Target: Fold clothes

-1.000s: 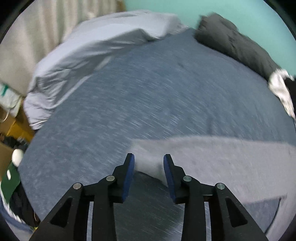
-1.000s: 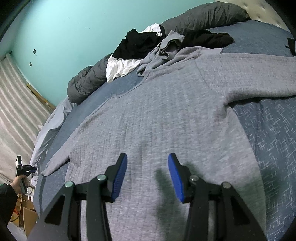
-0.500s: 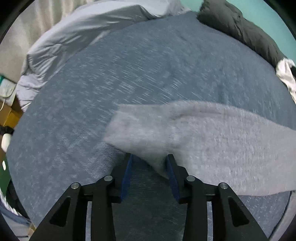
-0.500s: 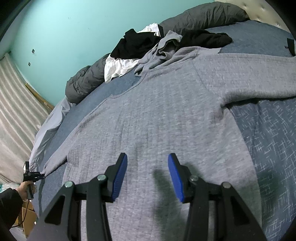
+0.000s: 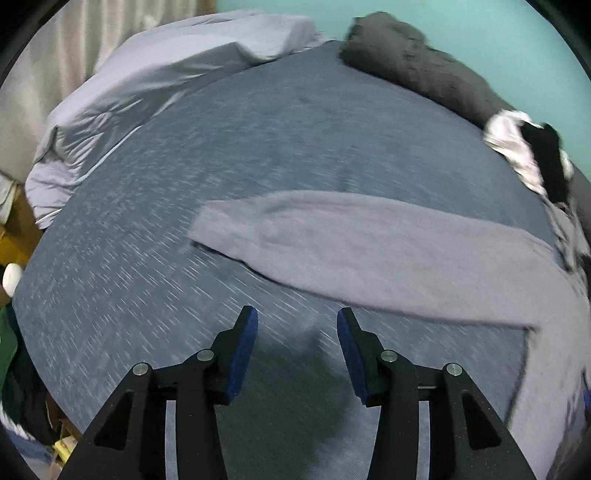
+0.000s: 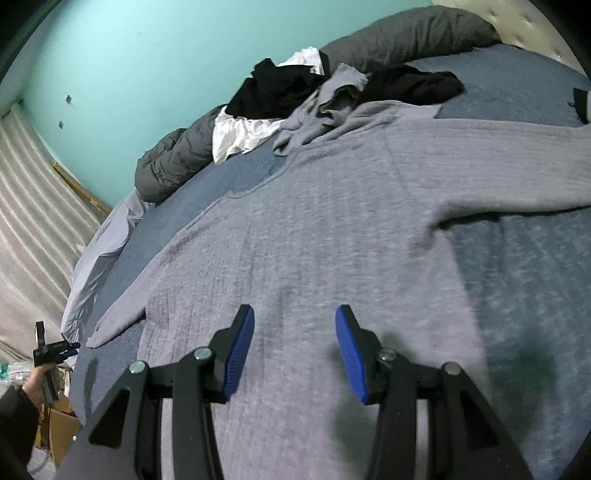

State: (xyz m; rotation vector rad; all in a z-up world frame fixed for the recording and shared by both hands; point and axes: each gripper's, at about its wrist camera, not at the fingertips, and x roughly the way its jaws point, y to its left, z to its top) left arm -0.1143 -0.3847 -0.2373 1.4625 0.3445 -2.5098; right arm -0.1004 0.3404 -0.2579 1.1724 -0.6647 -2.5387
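Left wrist view: your left gripper (image 5: 297, 323) hangs over the blue speckled bedspread (image 5: 258, 155), its two blue-padded fingers (image 5: 243, 354) spread wide with nothing between them. One long grey sleeve (image 5: 351, 251) of the grey knitted sweater lies flat across the bedspread just ahead of the fingertips, cuff toward the left, clear of both pads. The picture is streaked with blur, so the knit texture is hard to read. Toward the far edge of the bed you have one pale grey-blue crumpled duvet (image 5: 147, 74) at the far left and one dark grey rolled quilt (image 5: 424, 70) along the turquoise wall (image 5: 498, 33). White and black garments at the right edge are cut off.

Right wrist view: your right gripper (image 6: 294, 321) is also wide apart and empty, hovering over the body of the grey knitted sweater (image 6: 332, 221), which lies spread flat in the middle of the bed. You can count two sleeves: one runs out to the left edge of the bed, the other goes off the right side of the picture. Beyond the collar sits one heap of clothes: black garments (image 6: 280, 88), one white garment (image 6: 240, 136) and a bunched grey piece (image 6: 343, 88). At the lower left, a hand (image 6: 37, 380) holds the other black gripper, too small to read.
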